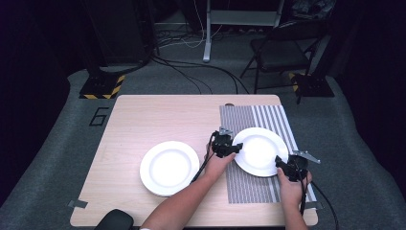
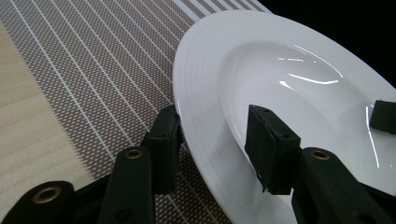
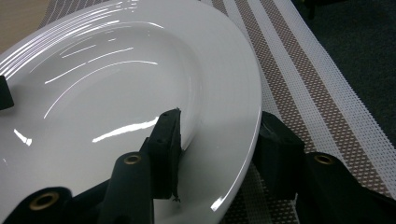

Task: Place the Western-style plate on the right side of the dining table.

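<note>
High view is showing the white plate (image 1: 259,151) lying on the striped mat (image 1: 249,184) at the desk's (image 1: 158,115) right. The left hand-held gripper (image 1: 229,146) at nine o'clock is straddling the rim loosely, while the right hand-held gripper (image 1: 283,165) at four o'clock is pinching it. Glazed, stiff, breakable and slippery: opposite rim holds are looking safest.

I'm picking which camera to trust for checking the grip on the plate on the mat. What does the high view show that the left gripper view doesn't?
High view alone: a second white plate on bare table wood, both forearms, the right gripper at the held plate's near right rim, and a chair beyond.

Left gripper view alone: the left gripper close up, one jaw under the rim, the other over it inside the plate; whether the pads press is unclear.

Both: the white plate on the mat and the striped mat.
</note>
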`<state>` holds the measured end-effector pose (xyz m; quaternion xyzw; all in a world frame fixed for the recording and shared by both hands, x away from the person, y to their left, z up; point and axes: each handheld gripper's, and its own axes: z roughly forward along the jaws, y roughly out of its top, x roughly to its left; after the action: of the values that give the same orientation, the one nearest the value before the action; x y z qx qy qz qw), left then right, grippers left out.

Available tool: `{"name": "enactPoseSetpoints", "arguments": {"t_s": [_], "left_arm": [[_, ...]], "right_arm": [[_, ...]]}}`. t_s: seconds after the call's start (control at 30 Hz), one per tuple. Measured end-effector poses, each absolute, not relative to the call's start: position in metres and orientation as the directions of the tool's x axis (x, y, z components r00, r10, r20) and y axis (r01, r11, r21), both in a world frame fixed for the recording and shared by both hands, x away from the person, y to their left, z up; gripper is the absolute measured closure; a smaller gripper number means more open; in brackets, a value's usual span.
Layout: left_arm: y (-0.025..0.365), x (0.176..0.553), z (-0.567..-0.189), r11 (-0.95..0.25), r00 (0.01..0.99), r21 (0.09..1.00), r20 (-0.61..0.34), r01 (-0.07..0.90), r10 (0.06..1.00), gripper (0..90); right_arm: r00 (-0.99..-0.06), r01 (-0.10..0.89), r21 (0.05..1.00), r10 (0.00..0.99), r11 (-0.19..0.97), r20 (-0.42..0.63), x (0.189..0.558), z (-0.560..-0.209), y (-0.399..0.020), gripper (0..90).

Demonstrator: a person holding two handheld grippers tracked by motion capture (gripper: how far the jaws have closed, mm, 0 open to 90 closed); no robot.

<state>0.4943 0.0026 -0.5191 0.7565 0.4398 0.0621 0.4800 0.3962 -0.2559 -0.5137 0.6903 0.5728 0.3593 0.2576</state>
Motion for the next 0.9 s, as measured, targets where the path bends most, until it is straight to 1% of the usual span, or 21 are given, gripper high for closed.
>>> {"name": "enactPoseSetpoints", "arguments": {"t_s": [0.17, 0.33, 0.5, 0.57, 0.7, 0.9], "left_arm": [[0.001, 0.493, -0.519, -0.166, 0.614, 0.787, -0.310, 0.594, 0.725, 54.2], [0.001, 0.493, -0.519, -0.181, 0.627, 0.793, -0.296, 0.582, 0.721, 51.4], [0.002, 0.494, -0.519, -0.173, 0.627, 0.792, -0.307, 0.585, 0.716, 51.4], [0.003, 0.494, -0.519, -0.167, 0.625, 0.793, -0.312, 0.586, 0.715, 50.1], [0.004, 0.493, -0.516, -0.164, 0.625, 0.800, -0.304, 0.577, 0.719, 48.0], [0.010, 0.492, -0.513, -0.152, 0.618, 0.807, -0.299, 0.570, 0.727, 47.5]], "right_arm": [[0.082, 0.604, 0.772, 0.979, -0.199, 0.188, 0.397, -0.514, -0.255, 53.0], [0.080, 0.608, 0.774, 0.984, -0.177, 0.161, 0.397, -0.514, -0.252, 48.5], [0.077, 0.606, 0.772, 0.980, -0.192, 0.183, 0.396, -0.515, -0.252, 45.4], [0.093, 0.601, 0.775, 0.980, -0.196, 0.176, 0.392, -0.513, -0.250, 44.7], [0.088, 0.573, 0.804, 0.988, -0.157, 0.130, 0.384, -0.511, -0.246, 44.4], [0.072, 0.562, 0.813, 0.988, -0.152, 0.135, 0.374, -0.504, -0.245, 43.9]]}}
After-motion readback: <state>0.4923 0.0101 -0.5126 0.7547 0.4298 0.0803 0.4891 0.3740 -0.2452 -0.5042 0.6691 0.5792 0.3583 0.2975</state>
